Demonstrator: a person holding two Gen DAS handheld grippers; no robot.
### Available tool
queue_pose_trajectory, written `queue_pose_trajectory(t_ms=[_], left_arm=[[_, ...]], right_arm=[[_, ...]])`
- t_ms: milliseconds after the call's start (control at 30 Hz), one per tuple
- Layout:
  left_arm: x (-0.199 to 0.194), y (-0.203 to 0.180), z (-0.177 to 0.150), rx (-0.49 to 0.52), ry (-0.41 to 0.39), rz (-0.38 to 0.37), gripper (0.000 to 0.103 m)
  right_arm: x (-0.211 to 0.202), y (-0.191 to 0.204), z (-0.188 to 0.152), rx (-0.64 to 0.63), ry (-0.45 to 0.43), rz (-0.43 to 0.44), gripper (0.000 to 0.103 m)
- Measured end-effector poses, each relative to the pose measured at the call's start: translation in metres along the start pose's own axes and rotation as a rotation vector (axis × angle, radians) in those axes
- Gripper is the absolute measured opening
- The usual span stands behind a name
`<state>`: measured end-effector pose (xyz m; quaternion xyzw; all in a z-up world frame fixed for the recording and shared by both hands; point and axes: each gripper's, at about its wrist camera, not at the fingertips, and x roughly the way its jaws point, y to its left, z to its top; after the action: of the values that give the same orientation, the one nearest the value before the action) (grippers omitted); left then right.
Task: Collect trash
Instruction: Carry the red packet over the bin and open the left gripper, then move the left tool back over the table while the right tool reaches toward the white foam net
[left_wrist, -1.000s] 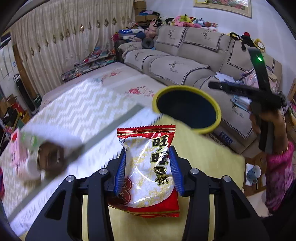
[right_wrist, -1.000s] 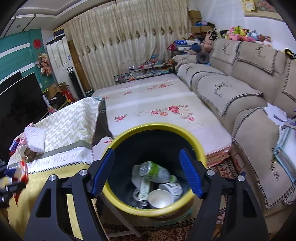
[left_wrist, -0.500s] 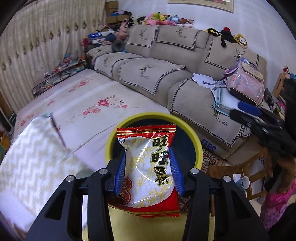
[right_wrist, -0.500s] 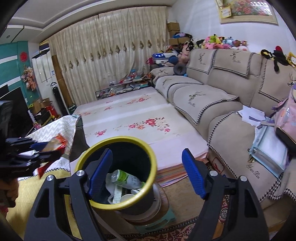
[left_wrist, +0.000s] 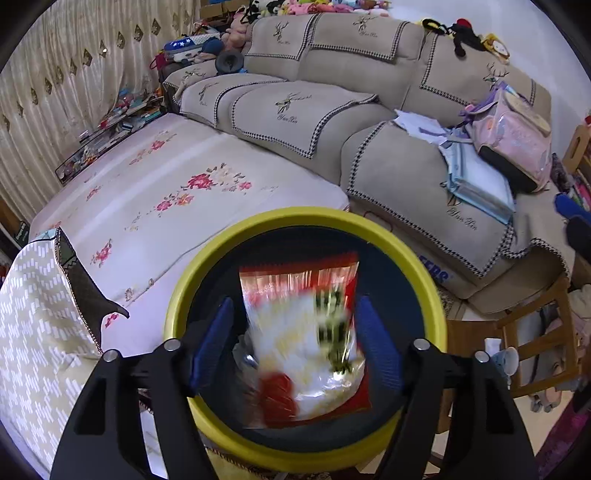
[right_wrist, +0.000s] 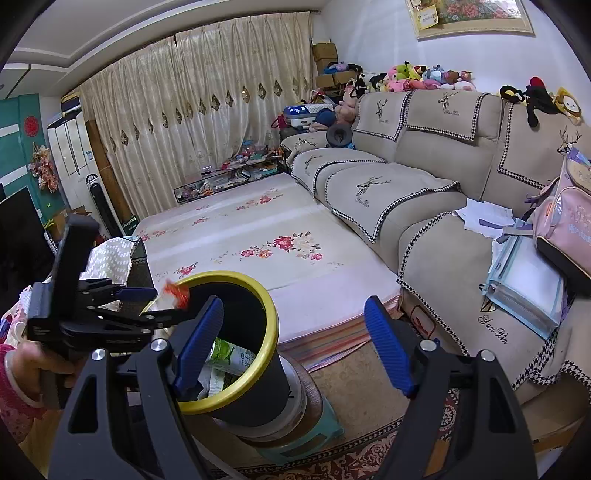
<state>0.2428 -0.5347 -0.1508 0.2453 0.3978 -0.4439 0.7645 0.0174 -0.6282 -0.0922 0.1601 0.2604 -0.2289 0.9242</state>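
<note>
A red and white snack packet (left_wrist: 306, 343), blurred, hangs loose between the blue pads of my left gripper (left_wrist: 295, 332), whose jaws are opening. It is right above the mouth of the black bin with a yellow rim (left_wrist: 295, 216). In the right wrist view the left gripper (right_wrist: 166, 302) reaches over the bin's rim (right_wrist: 271, 314) from the left, with the packet's red corner (right_wrist: 176, 291) showing. A green-labelled bottle (right_wrist: 229, 354) and other trash lie inside the bin. My right gripper (right_wrist: 295, 332) stands open and empty, just right of the bin.
The bin stands on a low stool (right_wrist: 303, 439) on a patterned rug. A beige sofa (right_wrist: 388, 184) with a pink backpack (right_wrist: 565, 221) and papers runs along the right. A floral mat (right_wrist: 258, 236) lies behind the bin, a cloth-covered table (left_wrist: 33, 314) to its left, and a wooden stool (left_wrist: 535, 332) to its right.
My left gripper carried the packet from over the table to above the bin, and its jaws have widened off the packet. The right gripper swung to the right, off the bin's mouth.
</note>
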Motion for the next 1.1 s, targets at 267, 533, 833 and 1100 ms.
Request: queue_pose_trajectory(t_ms=[267, 533, 833, 1100], left_arm=[[-0.047, 0.017, -0.023, -0.068, -0.068, 0.034, 0.083], [-0.15, 0.049, -0.091, -0.22, -0.191, 0.16, 0.092], [-0.24, 0.121, -0.196, -0.406, -0.25, 0.406, 0.098], [-0.307, 0.192, -0.283, -0.542, -0.321, 0.571, 0.098]], right_arm=[[-0.006, 0.006, 0.002, -0.006, -0.015, 0.018, 0.077], [0.004, 0.034, -0.003, -0.046, 0.018, 0.061, 0.077], [0.007, 0.098, -0.005, -0.129, 0.055, 0.172, 0.077], [-0.003, 0.214, 0.0, -0.274, 0.064, 0.366, 0.079]])
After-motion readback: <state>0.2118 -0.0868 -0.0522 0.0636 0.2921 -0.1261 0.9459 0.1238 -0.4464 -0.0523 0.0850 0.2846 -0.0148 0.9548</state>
